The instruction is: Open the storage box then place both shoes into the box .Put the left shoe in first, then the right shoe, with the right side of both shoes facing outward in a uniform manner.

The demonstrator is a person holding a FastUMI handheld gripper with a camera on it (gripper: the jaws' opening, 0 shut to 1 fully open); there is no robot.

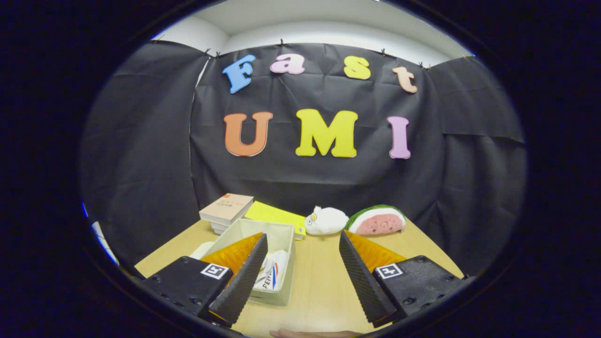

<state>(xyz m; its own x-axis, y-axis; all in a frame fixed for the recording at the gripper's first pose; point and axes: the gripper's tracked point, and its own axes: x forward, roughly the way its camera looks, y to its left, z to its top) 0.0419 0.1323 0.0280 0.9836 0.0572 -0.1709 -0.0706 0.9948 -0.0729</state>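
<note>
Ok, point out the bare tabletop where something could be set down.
Free: the table between the open gripper's fingers, from the storage box across and forward to the white plush. Crowded: books, yellow sheet and watermelon plush along the back.

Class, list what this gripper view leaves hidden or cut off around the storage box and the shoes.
- Storage box: the near left corner is hidden behind the open claw's left finger.
- Shoe inside: partly covered by that finger and the box wall; whether a second shoe lies there cannot be told.
- Hand: cut off at the bottom edge.
</note>
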